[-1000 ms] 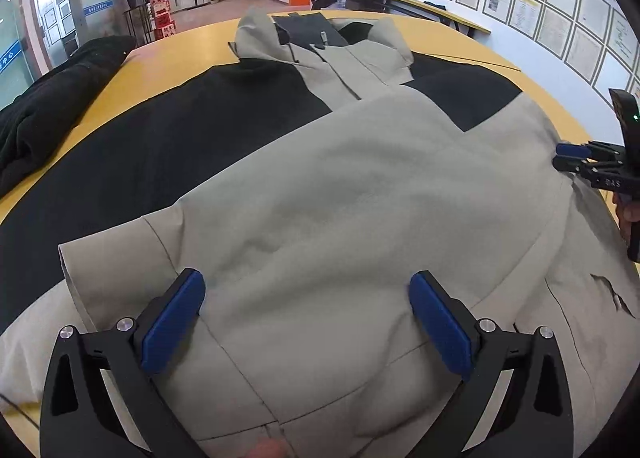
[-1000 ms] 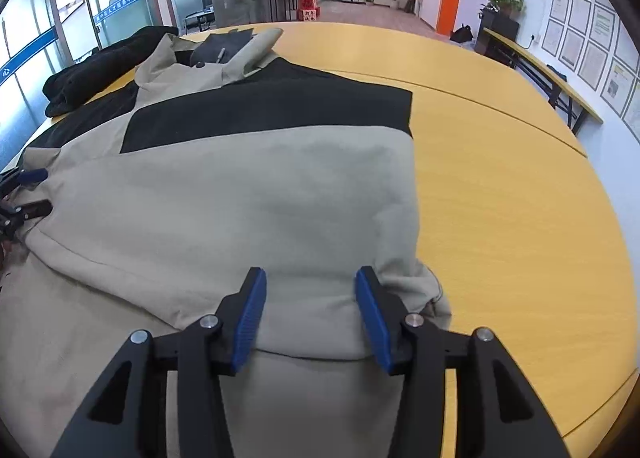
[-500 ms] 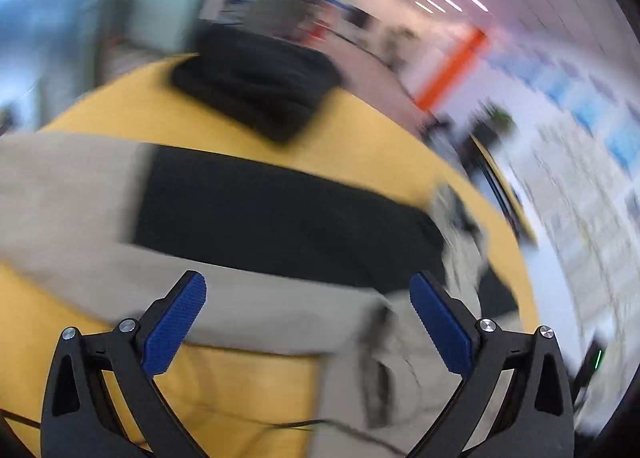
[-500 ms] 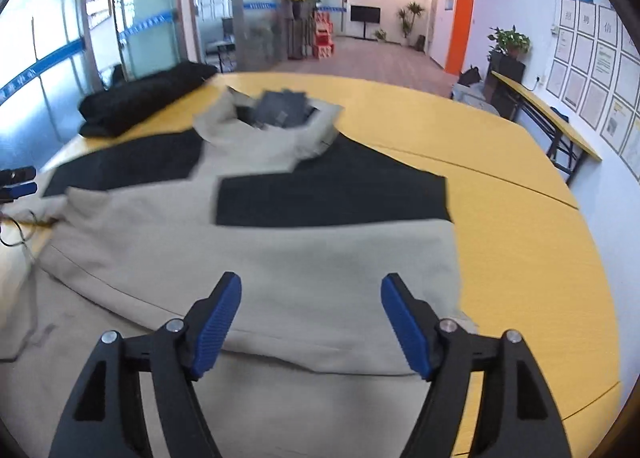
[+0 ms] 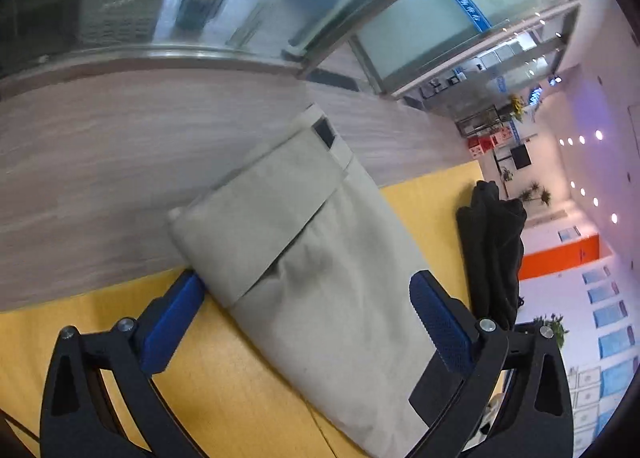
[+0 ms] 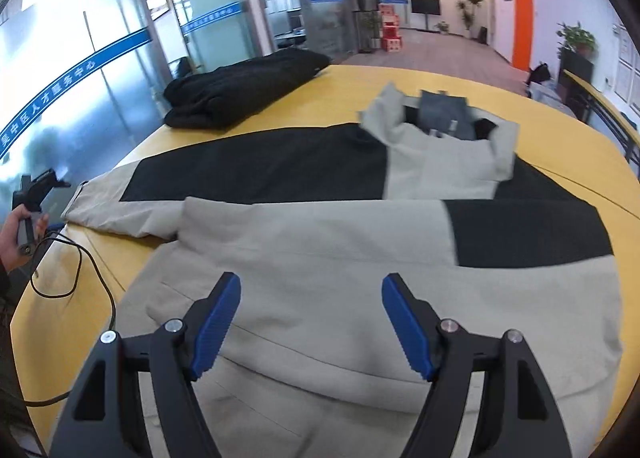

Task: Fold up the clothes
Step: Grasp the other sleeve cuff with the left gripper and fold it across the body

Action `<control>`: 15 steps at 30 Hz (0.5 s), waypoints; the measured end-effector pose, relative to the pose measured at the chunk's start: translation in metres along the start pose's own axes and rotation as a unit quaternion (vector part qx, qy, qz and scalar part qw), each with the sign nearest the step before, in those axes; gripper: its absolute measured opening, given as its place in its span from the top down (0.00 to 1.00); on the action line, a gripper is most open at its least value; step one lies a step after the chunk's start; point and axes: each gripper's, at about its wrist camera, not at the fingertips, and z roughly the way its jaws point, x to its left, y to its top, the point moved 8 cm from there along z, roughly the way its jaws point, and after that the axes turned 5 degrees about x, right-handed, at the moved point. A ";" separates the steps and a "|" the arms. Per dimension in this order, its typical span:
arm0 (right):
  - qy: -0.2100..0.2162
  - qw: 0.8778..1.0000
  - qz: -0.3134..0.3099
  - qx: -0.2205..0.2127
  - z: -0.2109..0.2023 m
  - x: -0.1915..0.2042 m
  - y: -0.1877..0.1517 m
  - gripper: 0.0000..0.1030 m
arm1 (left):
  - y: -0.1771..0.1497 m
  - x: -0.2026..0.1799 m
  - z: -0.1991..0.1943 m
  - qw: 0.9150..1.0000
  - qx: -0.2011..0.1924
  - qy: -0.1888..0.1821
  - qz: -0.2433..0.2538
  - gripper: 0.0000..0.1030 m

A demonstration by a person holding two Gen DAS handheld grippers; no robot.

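Where jacket sleeve (image 5: 320, 258), left hand-held gripper (image 5: 308, 318) astride.

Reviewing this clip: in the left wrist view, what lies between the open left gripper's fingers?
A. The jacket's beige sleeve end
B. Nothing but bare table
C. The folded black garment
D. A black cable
A: the beige sleeve runs between the left gripper fingers, pads not pressing it.

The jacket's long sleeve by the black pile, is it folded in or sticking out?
Sticking out. The left sleeve lies straight across the yellow table, its cuff at the table's edge between the open left tongs; the other sleeve is folded across.
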 end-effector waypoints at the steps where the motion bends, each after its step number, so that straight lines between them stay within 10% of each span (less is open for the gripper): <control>1: 0.001 1.000 -0.003 0.002 0.004 0.006 0.001 0.25 | 0.000 0.000 0.005 1.000 0.004 -0.001 0.005 0.00; 4: 0.009 1.000 -0.004 0.006 0.014 0.019 0.005 0.25 | 0.003 -0.006 0.009 1.000 0.002 -0.003 0.015 0.06; 9: 0.015 1.000 0.001 0.002 0.020 0.029 0.007 0.25 | 0.000 -0.012 0.002 1.000 -0.001 -0.026 0.010 0.82; 15: 0.014 1.000 0.011 -0.007 0.008 0.022 -0.001 0.25 | -0.026 -0.061 -0.045 0.992 -0.031 -0.111 0.050 0.96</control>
